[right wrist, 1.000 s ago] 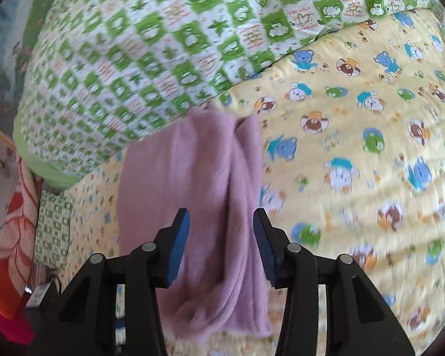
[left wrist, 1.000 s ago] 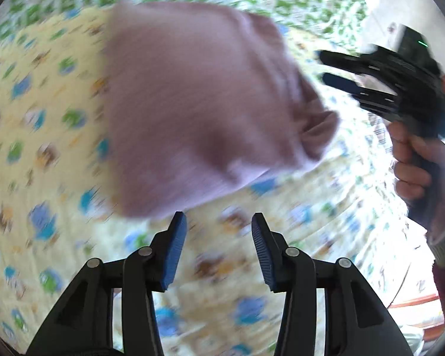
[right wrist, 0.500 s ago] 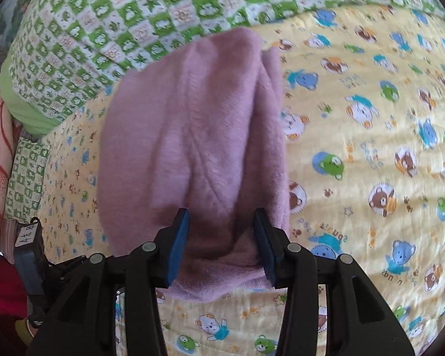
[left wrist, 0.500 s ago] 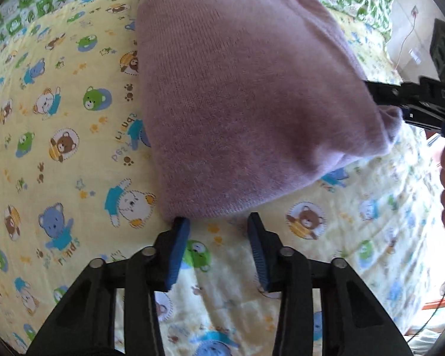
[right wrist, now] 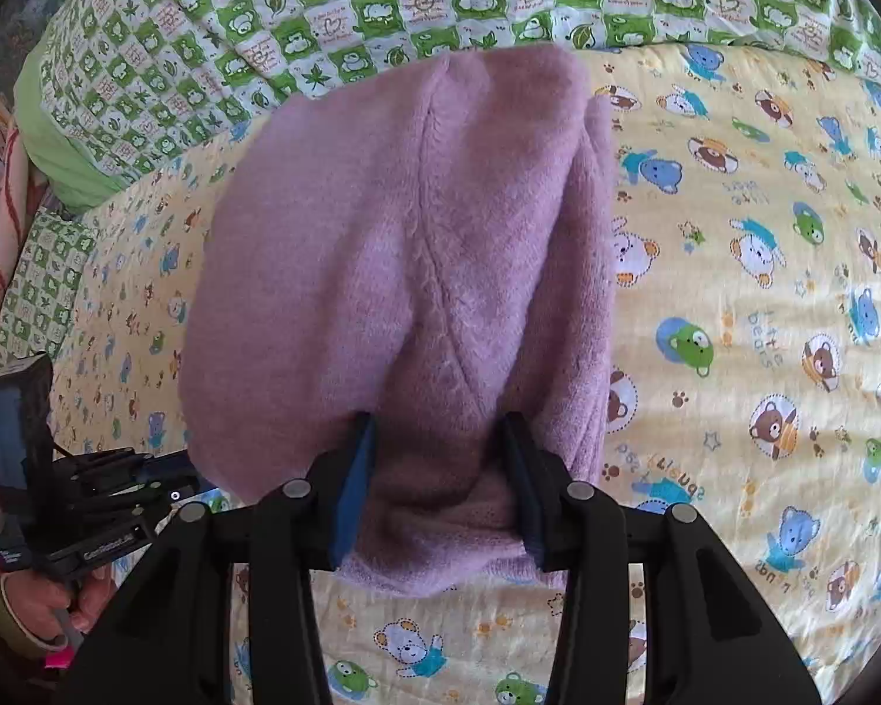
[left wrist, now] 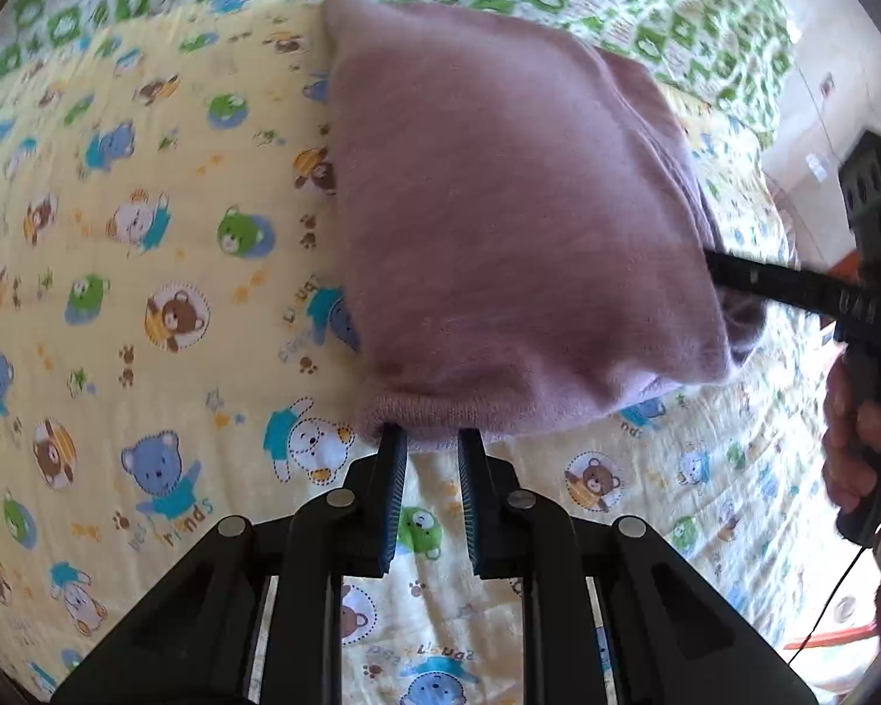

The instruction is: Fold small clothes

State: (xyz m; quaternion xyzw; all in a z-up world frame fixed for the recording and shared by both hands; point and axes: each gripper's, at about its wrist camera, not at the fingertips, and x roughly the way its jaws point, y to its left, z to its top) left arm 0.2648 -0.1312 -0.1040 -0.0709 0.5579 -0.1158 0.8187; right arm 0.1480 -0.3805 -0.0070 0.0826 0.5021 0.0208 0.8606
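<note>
The left gripper (left wrist: 431, 440) is closing, its narrowed jaws at the near hem of the folded mauve sweater (left wrist: 511, 223), which lies on the yellow bear-print blanket (left wrist: 147, 305). To its right, the right gripper (right wrist: 440, 440) has its half-spread jaws straddling the sweater's bunched end, pads against the knit.

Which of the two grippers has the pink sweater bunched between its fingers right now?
The right gripper: a thick bundle of the pink sweater fills its gap. The left gripper, jaws closing, only reaches the hem's edge at its tips.
</note>
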